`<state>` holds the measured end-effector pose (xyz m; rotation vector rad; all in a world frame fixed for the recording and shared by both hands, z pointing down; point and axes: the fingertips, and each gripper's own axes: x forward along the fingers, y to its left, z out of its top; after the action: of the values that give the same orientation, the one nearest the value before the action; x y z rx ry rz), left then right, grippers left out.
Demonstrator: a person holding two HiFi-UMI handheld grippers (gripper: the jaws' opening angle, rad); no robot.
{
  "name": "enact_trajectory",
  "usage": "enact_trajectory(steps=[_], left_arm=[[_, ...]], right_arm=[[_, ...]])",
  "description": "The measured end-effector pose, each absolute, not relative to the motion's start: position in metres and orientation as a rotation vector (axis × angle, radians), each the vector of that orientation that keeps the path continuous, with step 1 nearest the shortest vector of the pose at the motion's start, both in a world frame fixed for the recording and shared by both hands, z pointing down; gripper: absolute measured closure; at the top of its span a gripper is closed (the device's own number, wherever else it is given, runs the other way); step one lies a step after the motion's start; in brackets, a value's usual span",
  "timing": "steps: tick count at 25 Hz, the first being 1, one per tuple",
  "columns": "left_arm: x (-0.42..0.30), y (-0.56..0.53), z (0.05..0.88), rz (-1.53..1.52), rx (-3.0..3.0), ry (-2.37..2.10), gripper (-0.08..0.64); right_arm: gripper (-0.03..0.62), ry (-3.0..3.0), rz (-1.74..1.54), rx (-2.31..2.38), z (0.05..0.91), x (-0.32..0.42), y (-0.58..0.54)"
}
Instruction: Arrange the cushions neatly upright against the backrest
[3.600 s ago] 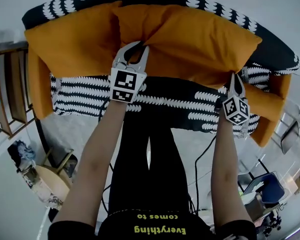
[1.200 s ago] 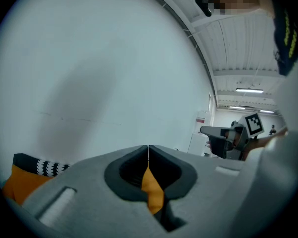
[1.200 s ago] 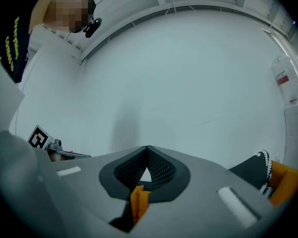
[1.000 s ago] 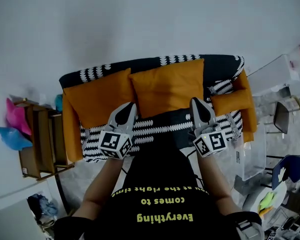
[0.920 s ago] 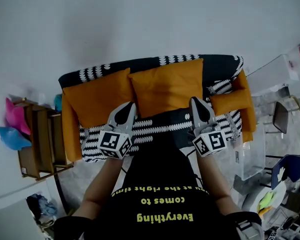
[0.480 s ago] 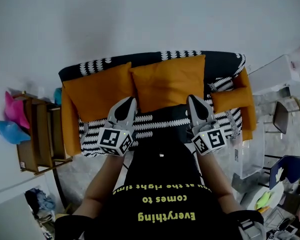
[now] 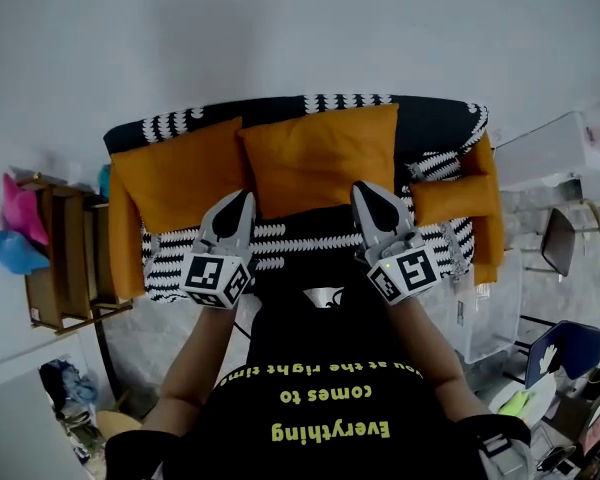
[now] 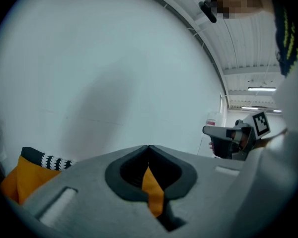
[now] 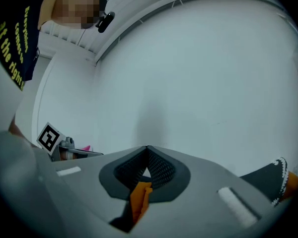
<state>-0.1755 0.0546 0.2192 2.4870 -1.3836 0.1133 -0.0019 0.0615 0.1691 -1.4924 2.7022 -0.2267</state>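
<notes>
Left tool and right tool are both pressed together, holding nothing. Farther off, plump square orange fabric cushions stand against the black-and-white patterned backrest.

Matt grey plastic forms the left gripper and the right gripper. Inside the right jaws, the dark pads carry a fine mesh texture. Beyond the jaw tips, the cushions are soft, matt orange cloth, resting on a patterned black-and-white sofa cover — also cloth. Left of the left jaws stands a shelf of bare wood. Above the tips, the wall looks smooth, matt white.
</notes>
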Motion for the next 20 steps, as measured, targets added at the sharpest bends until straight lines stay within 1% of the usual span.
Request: enact_trajectory(steps=[5,9,14,17,20], left_arm=[[-0.101,0.043,0.22,0.082,2.441,-1.513,0.56],[-0.046,0.044,0.218,0.02,2.326,-1.691,0.56],[0.043,0.064,0.229,-0.015,2.236,-1.731,0.56],[0.083,0.084,0.241,0.036,2.213,-1.717,0.56],[0.101,0.096,0.245,0.069,2.198,-1.721,0.56]], right_arm=[[0.581,2.77,-0.241,-1.352,0.177,0.076,0.057],[0.581,2.871,-0.244,-1.216,0.179,0.155,0.058],[0.581,2.937,-0.28,-1.175,0.194,0.258,0.062],[0.581,2.951,-0.337,-1.186,0.21,0.295,0.068],[0.581,2.943,-0.406,-1.159,0.222,0.306,0.071]])
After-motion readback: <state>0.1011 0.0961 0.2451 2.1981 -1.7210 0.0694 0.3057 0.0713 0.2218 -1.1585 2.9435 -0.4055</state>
